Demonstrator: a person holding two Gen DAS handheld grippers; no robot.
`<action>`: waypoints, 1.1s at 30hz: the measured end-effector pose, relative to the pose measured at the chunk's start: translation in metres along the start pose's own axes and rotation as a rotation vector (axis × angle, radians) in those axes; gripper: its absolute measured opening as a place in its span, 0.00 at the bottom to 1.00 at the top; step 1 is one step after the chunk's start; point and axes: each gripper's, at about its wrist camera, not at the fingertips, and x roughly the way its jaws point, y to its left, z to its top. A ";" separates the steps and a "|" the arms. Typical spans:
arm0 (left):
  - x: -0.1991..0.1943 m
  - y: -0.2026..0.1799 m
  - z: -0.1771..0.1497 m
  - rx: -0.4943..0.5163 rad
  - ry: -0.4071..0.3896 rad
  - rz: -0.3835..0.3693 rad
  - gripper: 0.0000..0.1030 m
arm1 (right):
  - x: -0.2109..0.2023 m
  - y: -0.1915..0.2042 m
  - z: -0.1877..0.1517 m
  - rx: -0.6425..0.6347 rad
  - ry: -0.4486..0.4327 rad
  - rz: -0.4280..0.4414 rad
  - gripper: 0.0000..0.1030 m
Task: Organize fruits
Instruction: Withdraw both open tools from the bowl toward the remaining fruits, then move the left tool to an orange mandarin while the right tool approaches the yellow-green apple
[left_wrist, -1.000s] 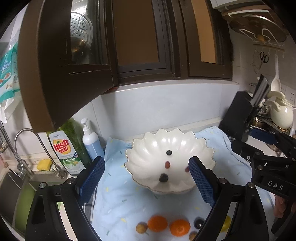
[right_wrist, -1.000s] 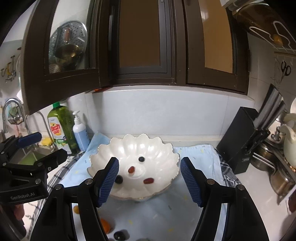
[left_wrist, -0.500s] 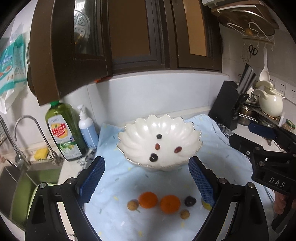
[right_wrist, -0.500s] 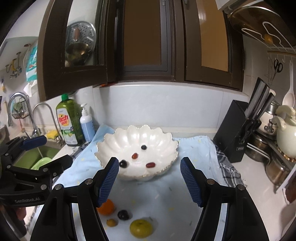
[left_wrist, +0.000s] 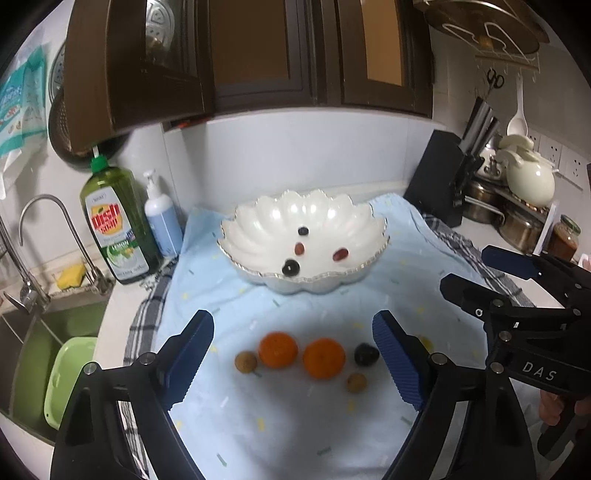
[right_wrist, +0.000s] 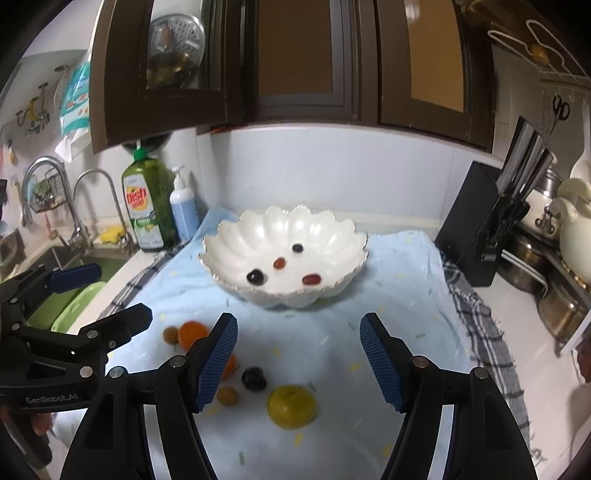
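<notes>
Both grippers, my left (left_wrist: 291, 358) and my right (right_wrist: 297, 360), hang wide and empty above the pale blue cloth (left_wrist: 295, 424). Four small grapes lie in the white scalloped bowl (right_wrist: 343, 236); two oranges (left_wrist: 277, 349), a yellow-green round fruit (right_wrist: 291, 405), a dark plum (right_wrist: 254, 378) and small brown fruits (left_wrist: 246, 362) remain near me. Nothing blocks them.

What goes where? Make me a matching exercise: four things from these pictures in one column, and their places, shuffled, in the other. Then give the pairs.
Things
1. red grape
2. yellow fruit
3. dish soap bottle
4. knife block

Places
A. by the tap, left of the blue cloth
B. inside the white bowl
C. right of the cloth, on the counter
D. on the cloth, in front of the bowl

Pairs: 1-B, 2-D, 3-A, 4-C
</notes>
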 end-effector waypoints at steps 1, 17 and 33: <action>0.001 0.000 -0.003 -0.002 0.010 -0.005 0.84 | 0.001 0.001 -0.003 0.001 0.011 0.003 0.68; 0.032 -0.004 -0.036 0.009 0.098 -0.053 0.73 | 0.024 0.009 -0.039 0.013 0.141 -0.015 0.68; 0.082 -0.014 -0.054 0.011 0.209 -0.116 0.58 | 0.059 0.002 -0.069 0.072 0.251 0.000 0.67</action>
